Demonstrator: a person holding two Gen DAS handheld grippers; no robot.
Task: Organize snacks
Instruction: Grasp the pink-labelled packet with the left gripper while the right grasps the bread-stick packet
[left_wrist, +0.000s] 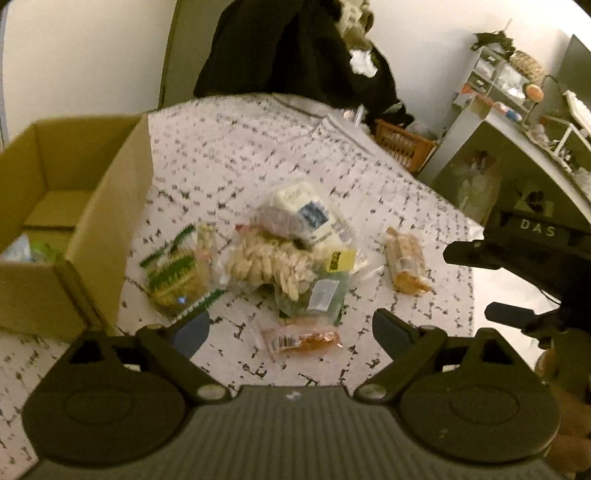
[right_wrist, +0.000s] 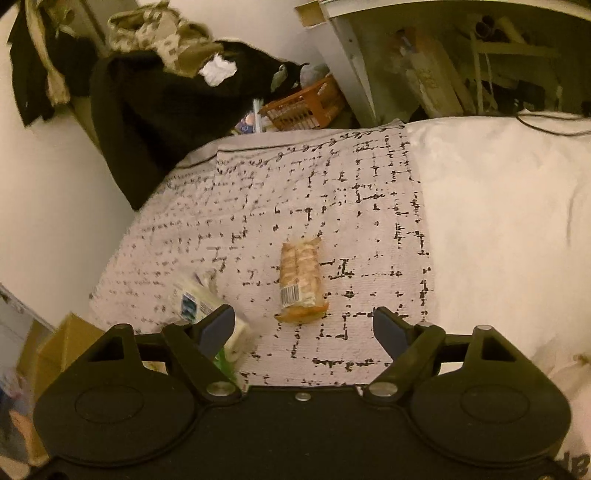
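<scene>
White bed cover (left_wrist: 258, 147) with black broken grid, cluttered shelves (left_wrist: 509, 74) behind. Open cardboard box (left_wrist: 92, 206) at left. Snack heap (left_wrist: 273, 254) mid-cover; biscuit pack (right_wrist: 301, 280) apart, clear-wrapped. Left gripper (left_wrist: 291, 328) and right gripper (right_wrist: 304, 328) spread wide, empty.

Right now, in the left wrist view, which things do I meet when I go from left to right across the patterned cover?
cardboard box → green-striped packet → bag of pale biscuits → yellow label packet → separate biscuit pack → right gripper
</scene>
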